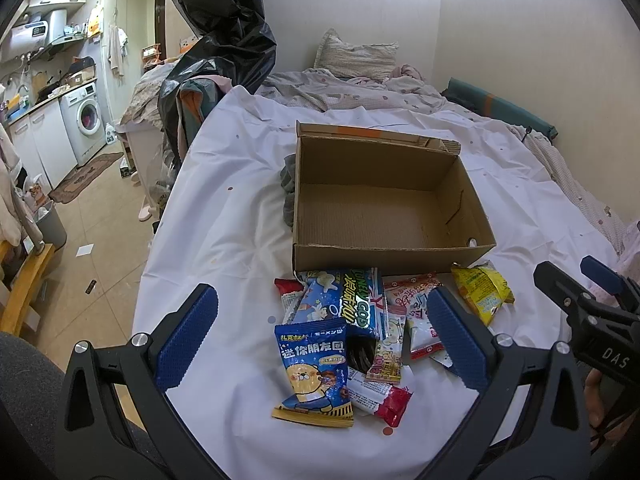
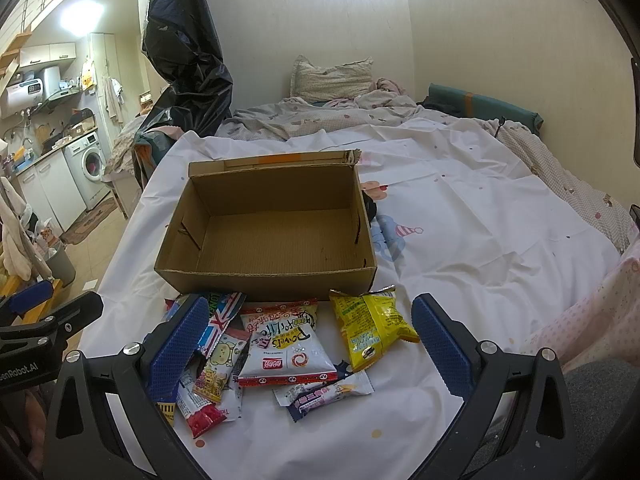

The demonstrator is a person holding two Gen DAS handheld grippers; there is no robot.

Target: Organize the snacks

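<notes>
An empty open cardboard box (image 1: pixel 472 216) (image 2: pixel 176 236) rests on the white sheet. Just in front of it lies a heap of snack packets: a blue bear packet (image 1: pixel 314 372), a yellow packet (image 1: pixel 482 292) (image 2: pixel 372 326), a white packet (image 2: pixel 284 344), a red-ended bar (image 1: pixel 380 398) (image 2: pixel 196 408) and others. My left gripper (image 1: pixel 322 340) hovers open above the heap, straddling it, nothing between its pads. Open too, my right gripper (image 2: pixel 308 354) hangs over the same heap's right half. Each gripper shows at the edge of the other's view.
The white sheet (image 1: pixel 232 216) (image 2: pixel 480 220) covers a bed; a rumpled duvet and a pillow (image 2: pixel 332 78) lie behind the box. The bed edge drops to a tiled floor (image 1: pixel 104 248) on the left. A black plastic sheet (image 1: pixel 224 28) hangs at the back left.
</notes>
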